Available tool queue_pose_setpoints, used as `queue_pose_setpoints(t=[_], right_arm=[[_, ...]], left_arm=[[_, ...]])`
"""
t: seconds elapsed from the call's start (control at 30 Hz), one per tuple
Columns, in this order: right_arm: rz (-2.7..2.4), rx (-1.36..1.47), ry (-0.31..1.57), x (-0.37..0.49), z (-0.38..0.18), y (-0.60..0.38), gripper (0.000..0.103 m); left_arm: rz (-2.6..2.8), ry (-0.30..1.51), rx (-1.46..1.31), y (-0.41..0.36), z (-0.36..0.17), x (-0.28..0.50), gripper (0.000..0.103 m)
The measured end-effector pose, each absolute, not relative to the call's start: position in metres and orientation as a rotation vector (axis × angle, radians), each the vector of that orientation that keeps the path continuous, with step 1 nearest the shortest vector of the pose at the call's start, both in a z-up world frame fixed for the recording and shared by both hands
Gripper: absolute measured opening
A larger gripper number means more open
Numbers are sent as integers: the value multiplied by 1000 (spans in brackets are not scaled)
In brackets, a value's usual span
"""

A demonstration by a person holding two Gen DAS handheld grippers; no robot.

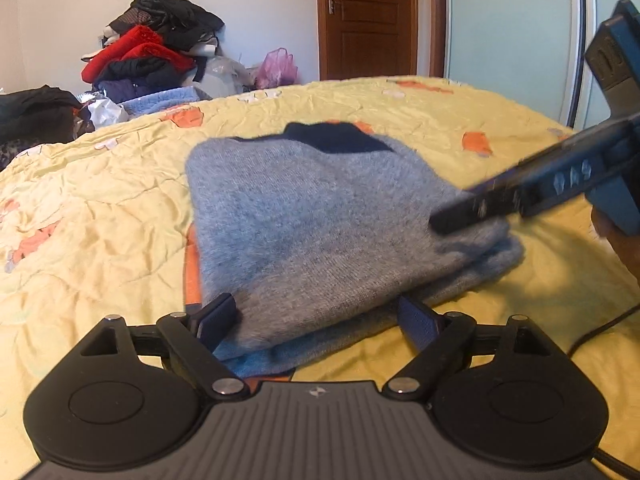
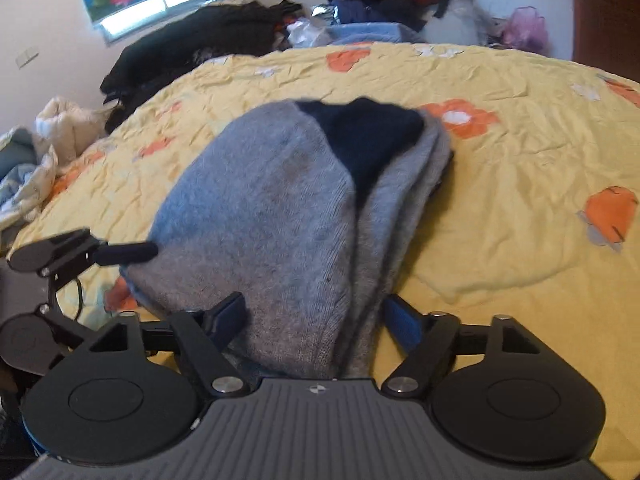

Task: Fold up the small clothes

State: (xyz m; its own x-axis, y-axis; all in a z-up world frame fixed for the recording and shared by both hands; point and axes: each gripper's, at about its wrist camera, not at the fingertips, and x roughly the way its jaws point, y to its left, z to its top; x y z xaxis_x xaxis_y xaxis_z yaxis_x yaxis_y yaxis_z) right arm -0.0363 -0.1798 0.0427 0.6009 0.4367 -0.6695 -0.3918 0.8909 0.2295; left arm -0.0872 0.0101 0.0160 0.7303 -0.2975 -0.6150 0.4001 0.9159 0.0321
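A folded grey-blue knit sweater [image 1: 312, 216] with a dark navy collar lies on the yellow bed cover [image 1: 100, 208]. My left gripper [image 1: 318, 316] is open at the sweater's near edge, and the cloth lies between its wide-set jaws without being pinched. My right gripper [image 2: 314, 316] is open at another side of the sweater [image 2: 264, 216], with the stacked layers running between its fingers. One blurred finger [image 1: 480, 208] of the right gripper hovers over the sweater's right corner in the left wrist view. A finger [image 2: 128, 252] of the left gripper shows at the sweater's left edge in the right wrist view.
A heap of red, black and blue clothes [image 1: 152, 52] is piled beyond the bed's far side, with a pink bag [image 1: 276, 68] beside it. Dark garments [image 2: 200, 48] and pale bedding [image 2: 36, 160] lie off the bed's left. A wooden door [image 1: 366, 16] stands behind.
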Motion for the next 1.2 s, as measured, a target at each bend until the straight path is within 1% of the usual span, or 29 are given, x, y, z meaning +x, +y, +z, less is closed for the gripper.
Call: queue_pose_setpoints(t=[0.1, 0.13, 0.17, 0.27, 0.37, 0.47, 0.53, 0.57, 0.7, 0.8, 0.87, 0.93, 0.97, 1.13, 1.2], right_arm=[[501, 114, 694, -42, 67, -187, 83], [512, 145, 680, -40, 71, -188, 88], [528, 180, 677, -34, 74, -188, 90], [581, 268, 706, -18, 73, -176, 89], [621, 245, 744, -10, 67, -154, 89], [638, 215, 799, -7, 52, -141, 90], [602, 187, 882, -3, 33, -139, 88], [620, 187, 860, -9, 27, -143, 89], [642, 188, 856, -19, 27, -148, 88], [607, 167, 859, -26, 36, -143, 87], [598, 150, 835, -39, 44, -142, 88], [581, 144, 787, -59, 52, -147, 89], [566, 155, 774, -67, 54, -152, 92], [494, 276, 846, -94, 51, -187, 96], [436, 257, 884, -103, 48, -196, 97]], left_arm=[[-386, 630, 123, 21, 26, -94, 89], [-377, 620, 121, 22, 27, -94, 89], [-352, 616, 138, 20, 26, -92, 89], [-233, 666, 208, 13, 17, -80, 89], [-185, 672, 202, 18, 13, -79, 89], [-168, 648, 240, 24, 10, -84, 73], [-169, 642, 231, 30, 9, -86, 68], [-171, 649, 225, 34, 8, -85, 66], [-151, 662, 176, 46, 7, -80, 66], [-156, 671, 205, 40, 12, -85, 66], [-188, 681, 177, 42, 19, -94, 66], [-211, 683, 119, 46, 22, -103, 70], [-213, 687, 99, 46, 21, -106, 74], [-183, 703, 37, 37, 10, -106, 75], [-180, 711, -5, 33, 7, -103, 75]])
